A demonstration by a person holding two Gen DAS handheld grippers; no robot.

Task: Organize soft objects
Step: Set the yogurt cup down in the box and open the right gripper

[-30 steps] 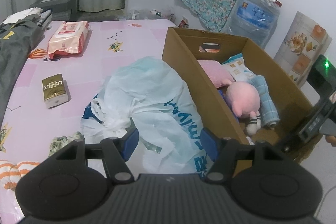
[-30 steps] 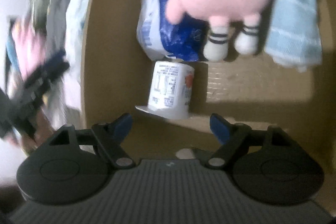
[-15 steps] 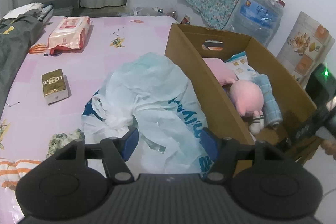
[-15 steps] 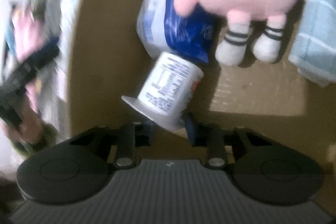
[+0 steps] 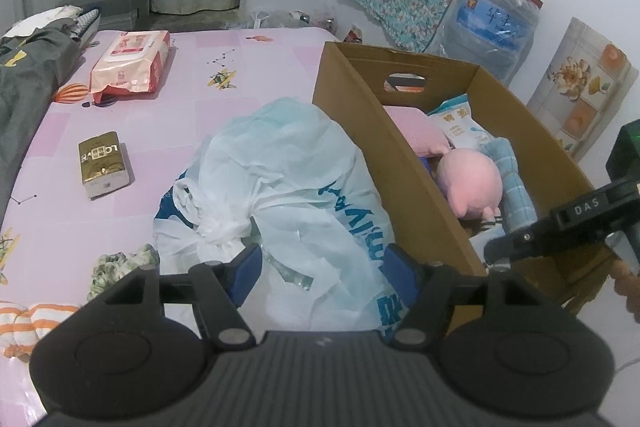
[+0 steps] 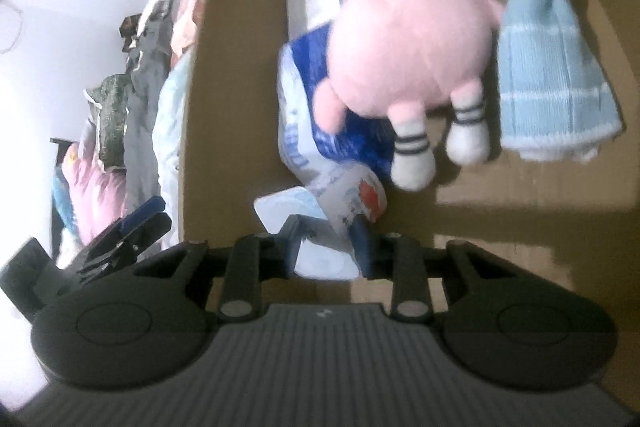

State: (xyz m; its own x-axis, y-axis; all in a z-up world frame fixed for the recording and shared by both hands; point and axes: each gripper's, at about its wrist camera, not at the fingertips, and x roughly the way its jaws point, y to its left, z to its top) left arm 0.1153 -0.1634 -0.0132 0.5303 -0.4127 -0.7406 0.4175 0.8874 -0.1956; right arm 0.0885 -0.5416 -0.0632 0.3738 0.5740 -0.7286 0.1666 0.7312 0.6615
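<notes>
- Gripping a white cup [image 6: 332,227] between blue pads, right gripper [image 6: 326,241] inside the box [image 6: 240,107]; jaws easing apart a little, pads touching the cup's sides.
- Lying on its side on the box floor, cup squashed, rim toward the camera, base touching a blue-white packet [image 6: 304,99].
- Resting on that packet, pink plush [image 6: 408,43], striped feet toward the gripper; just beside it, to its right in this view, a light blue cloth [image 6: 552,67].
- Hovering over a pale plastic bag [image 5: 280,187], left gripper [image 5: 324,271]; jaws parted and widening slightly, bag bulging between the pads, contact unclear.
- Slumped on the pink bed [image 5: 160,115] against the box's outer wall, bag crumpled.
- Lying well apart on the bed: gold pack [image 5: 102,163], wipes [image 5: 130,65], patterned cloth [image 5: 120,265] near the left gripper, striped cloth [image 5: 24,319] at the edge.
- Piled at the box's far end: pink cushion [image 5: 416,131] and snack packet [image 5: 456,123].
</notes>
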